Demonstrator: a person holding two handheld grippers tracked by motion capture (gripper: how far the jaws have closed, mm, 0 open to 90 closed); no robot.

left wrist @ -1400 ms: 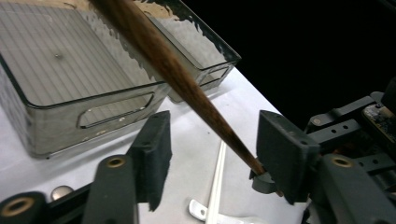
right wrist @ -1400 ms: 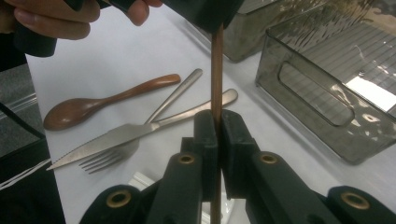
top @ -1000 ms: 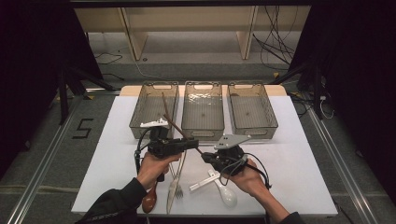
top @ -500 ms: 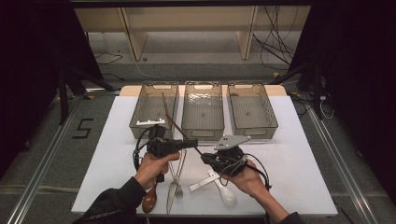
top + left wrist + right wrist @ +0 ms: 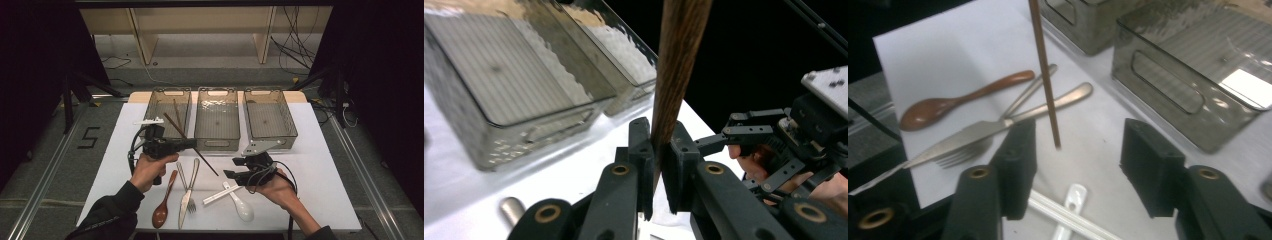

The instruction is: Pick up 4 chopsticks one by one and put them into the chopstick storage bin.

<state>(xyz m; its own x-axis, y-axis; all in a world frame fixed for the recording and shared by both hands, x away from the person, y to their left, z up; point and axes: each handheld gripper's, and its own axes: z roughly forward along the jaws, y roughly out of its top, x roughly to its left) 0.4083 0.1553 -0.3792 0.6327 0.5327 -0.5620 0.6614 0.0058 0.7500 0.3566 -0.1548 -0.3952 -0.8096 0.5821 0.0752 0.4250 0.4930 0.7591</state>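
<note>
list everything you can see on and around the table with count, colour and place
table: 1, white top
bins: 3, clear grey, side by side at the far edge
chopstick in bin: 1, brown, in the left bin
held chopstick: 1, dark brown, clamped in the left gripper
wooden spoon: 1, reddish brown, near edge
knife and fork: 2, silver, crossed beside the wooden spoon
white spoon: 1, near the right hand
white stick: 1, beside the white spoon
left gripper: 1, black, shut
right gripper: 1, black, jaws just opening, nothing between them

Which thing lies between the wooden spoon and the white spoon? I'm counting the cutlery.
In the high view, a knife and fork lie crossed between the wooden spoon and white spoon, with a white stick.
</note>
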